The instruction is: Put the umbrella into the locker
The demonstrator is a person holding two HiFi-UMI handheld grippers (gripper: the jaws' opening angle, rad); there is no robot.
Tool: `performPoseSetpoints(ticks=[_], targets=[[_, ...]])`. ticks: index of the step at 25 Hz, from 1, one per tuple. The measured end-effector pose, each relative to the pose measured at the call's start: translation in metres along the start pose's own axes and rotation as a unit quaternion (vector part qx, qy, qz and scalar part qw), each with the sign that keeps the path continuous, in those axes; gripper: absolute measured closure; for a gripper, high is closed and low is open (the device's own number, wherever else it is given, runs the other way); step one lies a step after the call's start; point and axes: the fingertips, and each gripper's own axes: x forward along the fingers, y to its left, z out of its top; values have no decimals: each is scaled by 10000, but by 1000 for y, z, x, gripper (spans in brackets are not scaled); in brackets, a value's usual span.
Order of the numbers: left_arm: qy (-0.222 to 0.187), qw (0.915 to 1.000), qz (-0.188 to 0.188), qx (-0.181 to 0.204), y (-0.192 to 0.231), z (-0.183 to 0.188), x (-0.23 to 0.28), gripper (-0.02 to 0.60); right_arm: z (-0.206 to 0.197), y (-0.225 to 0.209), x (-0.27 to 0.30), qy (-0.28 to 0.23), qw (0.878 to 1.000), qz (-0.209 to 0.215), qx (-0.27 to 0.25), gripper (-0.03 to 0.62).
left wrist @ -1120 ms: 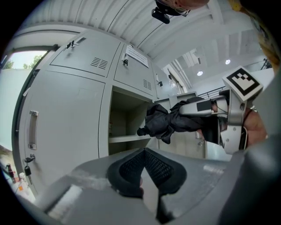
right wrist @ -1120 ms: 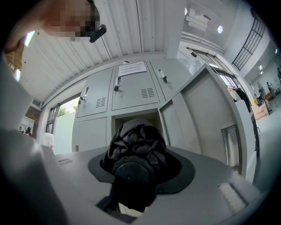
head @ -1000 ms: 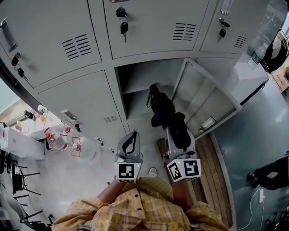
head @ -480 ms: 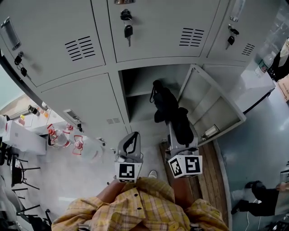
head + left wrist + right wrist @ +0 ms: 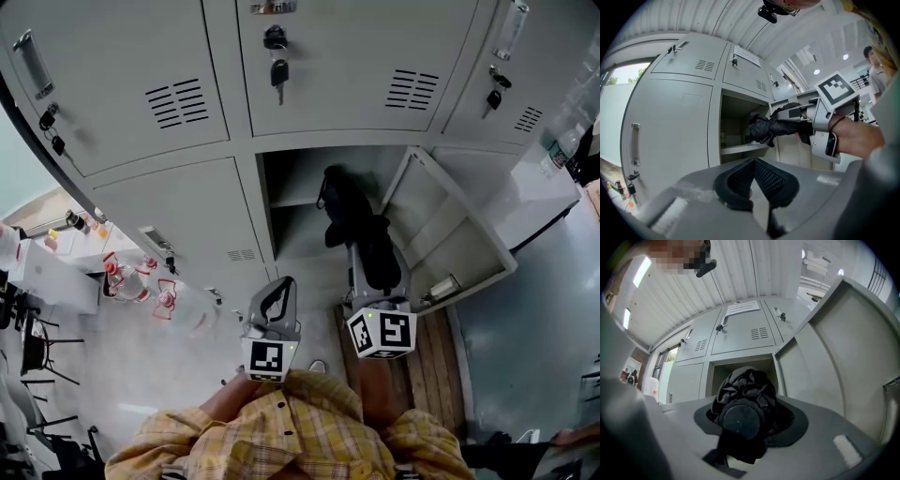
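A black folded umbrella is clamped in my right gripper, which is shut on its rear part. Its front end pokes into the open locker, just above the inner shelf. The right gripper view looks along the umbrella between the jaws of the right gripper, at the locker opening. My left gripper hangs lower left of the opening, pads together and empty. In the left gripper view, beyond the left gripper, the umbrella sits over the shelf.
The locker's door stands swung out to the right, close beside the right gripper. Keys hang in the shut lockers above. A table with bottles is at the left, a wooden board on the floor. A person stands far off.
My right gripper has carried the umbrella forward, so its front end sits deeper in the locker opening. The left gripper has stayed put.
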Motion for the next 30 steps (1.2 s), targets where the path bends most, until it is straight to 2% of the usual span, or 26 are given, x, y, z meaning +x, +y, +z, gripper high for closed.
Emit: performPoseSetpoints(ticks=[18,27,30], targets=[[124,9993,359,31,21,-7,2,584,-26,1,60,251,9996,52,-117,381],[174,9984,520,-116,30,-11,4,584,-47,-3,87,525,9986,8,-62,376],[175,9985,509,-5,32,-12,6,584,-53,-3,96,624,9980,-7,-92,373]])
